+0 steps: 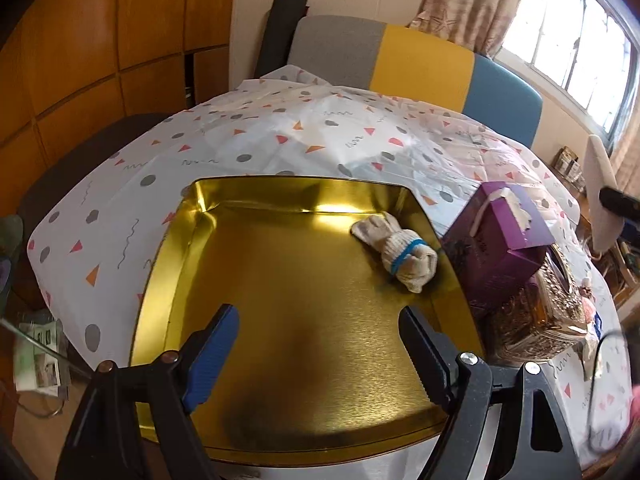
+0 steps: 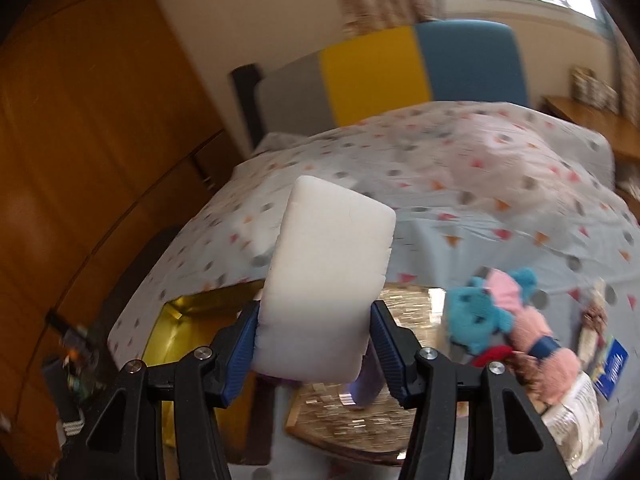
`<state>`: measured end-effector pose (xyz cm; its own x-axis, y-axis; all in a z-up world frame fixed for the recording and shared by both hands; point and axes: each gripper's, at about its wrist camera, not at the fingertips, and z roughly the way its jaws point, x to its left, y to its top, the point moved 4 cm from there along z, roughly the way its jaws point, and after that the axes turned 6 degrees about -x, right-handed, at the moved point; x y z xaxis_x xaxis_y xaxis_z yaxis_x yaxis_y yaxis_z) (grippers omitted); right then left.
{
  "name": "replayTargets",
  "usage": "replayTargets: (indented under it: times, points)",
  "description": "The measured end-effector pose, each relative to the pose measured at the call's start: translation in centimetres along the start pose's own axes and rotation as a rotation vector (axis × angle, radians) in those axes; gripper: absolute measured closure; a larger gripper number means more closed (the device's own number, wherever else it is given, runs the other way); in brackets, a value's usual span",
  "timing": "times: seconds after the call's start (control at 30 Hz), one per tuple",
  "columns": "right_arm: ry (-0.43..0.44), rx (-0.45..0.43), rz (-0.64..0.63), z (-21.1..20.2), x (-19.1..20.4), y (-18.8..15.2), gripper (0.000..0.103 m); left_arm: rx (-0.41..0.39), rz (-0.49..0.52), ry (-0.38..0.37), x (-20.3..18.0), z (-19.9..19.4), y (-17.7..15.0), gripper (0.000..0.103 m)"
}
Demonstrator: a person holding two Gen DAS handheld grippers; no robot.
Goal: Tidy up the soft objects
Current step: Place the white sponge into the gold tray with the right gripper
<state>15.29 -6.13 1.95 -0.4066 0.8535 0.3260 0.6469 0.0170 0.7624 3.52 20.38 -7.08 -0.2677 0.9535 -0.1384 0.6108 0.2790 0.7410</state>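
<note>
A table draped in a white cloth (image 1: 256,132) dotted with triangles and grey spots. Behind it, a chair back (image 1: 416,60) in grey, yellow and blue panels — beside wooden wall panels (image 1: 80,52) and a curtained window (image 1: 580,40).

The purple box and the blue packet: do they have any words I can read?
Purple box: print on its side, too blurred to read.
Blue packet: white writing, too blurred to read.
Green leaflet at the left edge: too small to read.
No other words show.

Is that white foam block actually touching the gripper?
Touching. The right wrist view shows the right gripper with both blue pads pressed against the white foam block.
</note>
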Motion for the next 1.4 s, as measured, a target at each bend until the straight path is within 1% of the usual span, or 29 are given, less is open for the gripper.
replayTargets:
  times: [0.07, 0.2, 0.3, 0.33, 0.4, 0.53, 0.6, 0.63, 0.67, 0.73, 0.87, 1.03, 1.13, 1.3, 1.4]
  points:
    - [0.031, 0.044, -0.061, 1.0, 3.1, -1.2, 0.047, 0.002, -0.026, 0.012, 0.9, 0.1, 0.0, 0.02]
    - [0.074, 0.132, -0.144, 3.0, 7.8, -4.4, 0.047, -0.005, -0.052, 0.042, 2.4, 0.1, 0.2, 0.02]
    - [0.084, 0.195, -0.202, 4.9, 10.5, -6.9, 0.046, -0.02, -0.075, 0.047, 3.4, -0.2, 0.3, 0.013]
    - [0.089, 0.219, -0.211, 5.6, 11.0, -7.6, 0.045, -0.022, -0.083, 0.047, 3.7, -0.2, 0.3, 0.009]
    - [0.092, 0.257, -0.213, 7.0, 11.1, -8.7, 0.043, -0.029, -0.093, 0.06, 4.1, -0.3, 0.4, 0.007]
    - [0.04, 0.323, -0.237, 9.7, 11.2, -10.8, 0.041, -0.032, -0.092, 0.047, 4.2, -0.5, 0.4, 0.006]
    - [0.021, 0.341, -0.245, 10.2, 10.9, -11.4, 0.038, -0.029, -0.091, 0.04, 4.1, -0.4, 0.5, 0.005]
    - [0.013, 0.345, -0.256, 10.3, 10.9, -11.7, 0.033, -0.028, -0.089, 0.038, 4.0, -0.4, 0.4, 0.003]
    - [0.01, 0.344, -0.265, 10.3, 10.8, -11.9, 0.026, -0.028, -0.086, 0.038, 4.0, -0.4, 0.5, 0.003]
    - [0.001, 0.335, -0.278, 10.0, 10.9, -12.2, 0.022, -0.029, -0.081, 0.031, 3.8, -0.5, 0.5, 0.002]
    - [0.005, 0.281, -0.283, 8.6, 10.7, -11.3, 0.022, -0.038, -0.054, 0.024, 3.1, -0.7, 0.6, 0.0]
    - [-0.021, 0.182, -0.314, 5.8, 10.0, -9.7, 0.022, -0.061, 0.012, 0.051, 2.0, -1.2, 0.7, 0.0]
    - [-0.057, 0.131, -0.304, 4.0, 8.5, -8.7, 0.022, -0.091, 0.063, 0.073, 1.3, -1.6, 0.7, 0.0]
    - [-0.134, 0.071, -0.231, 1.2, 4.2, -7.0, 0.022, -0.12, 0.081, 0.057, 0.7, -2.2, 1.1, 0.0]
    - [-0.193, 0.041, -0.184, -0.4, 1.2, -6.3, 0.022, -0.119, 0.082, 0.034, 0.2, -2.4, 1.1, 0.0]
